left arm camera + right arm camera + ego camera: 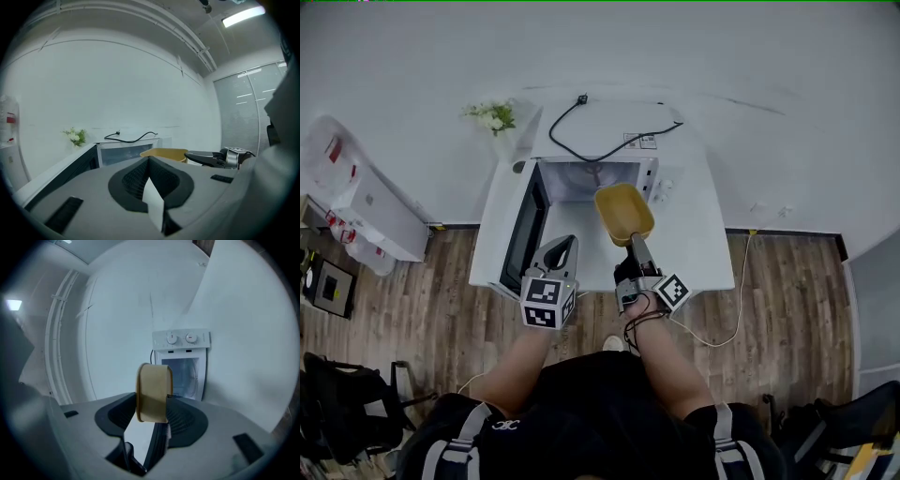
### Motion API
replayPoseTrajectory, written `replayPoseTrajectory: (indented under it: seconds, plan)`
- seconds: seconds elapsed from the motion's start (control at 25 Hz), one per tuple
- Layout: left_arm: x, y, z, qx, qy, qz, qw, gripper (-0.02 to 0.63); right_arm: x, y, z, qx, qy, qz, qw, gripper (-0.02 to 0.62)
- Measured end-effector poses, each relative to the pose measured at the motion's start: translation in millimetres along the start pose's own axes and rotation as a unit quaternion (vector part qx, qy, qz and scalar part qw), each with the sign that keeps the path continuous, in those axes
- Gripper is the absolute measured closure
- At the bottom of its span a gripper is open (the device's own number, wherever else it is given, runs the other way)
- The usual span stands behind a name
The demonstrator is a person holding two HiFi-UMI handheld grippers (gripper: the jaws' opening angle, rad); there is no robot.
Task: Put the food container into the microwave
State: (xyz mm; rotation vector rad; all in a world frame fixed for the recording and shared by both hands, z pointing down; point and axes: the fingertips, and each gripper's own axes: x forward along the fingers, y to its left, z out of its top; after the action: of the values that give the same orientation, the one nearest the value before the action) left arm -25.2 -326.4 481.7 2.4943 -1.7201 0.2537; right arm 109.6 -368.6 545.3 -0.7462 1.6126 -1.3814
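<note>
Right gripper (633,242) has its fingers pinching the yellow container (624,212) mid-frame at the open microwave (649,173). Left gripper (569,242) has its fingers closed on nothing, and a cable (581,98) lies on top.

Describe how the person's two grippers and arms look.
The left gripper and right gripper are grey, with dark ribbed pads and a white cube of black square markers. Black cables loop by the right wrist. Forearms are unsleeved; the top is black.
</note>
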Motion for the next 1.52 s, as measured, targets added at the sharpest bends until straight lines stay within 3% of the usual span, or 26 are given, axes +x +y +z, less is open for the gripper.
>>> replayPoseTrajectory:
  seconds: [0.24, 0.64, 1.2, 1.52]
  plan:
    - [43.8, 14.9, 4.1, -0.014, 0.010, 0.037, 0.9992, 0.603, 43.3, -27.3, 20.9, 0.016, 0.037, -0.027, 0.999, 0.390]
    - [87.3, 49.4, 1.4, -0.016, 0.034, 0.054, 0.9978, 0.603, 120.9, -75.4, 44.6, 0.019, 0.042, -0.052, 0.998, 0.390]
    - [103.4, 93.6, -5.2, -0.024, 0.044, 0.066, 0.9966, 0.603, 232.9, -139.8, 55.4, 0.012, 0.024, -0.092, 0.995, 0.390]
    - [101.6, 103.1, -6.3, -0.024, 0.045, 0.067, 0.9965, 0.603, 265.8, -160.4, 52.3, 0.010, 0.025, -0.121, 0.992, 0.390]
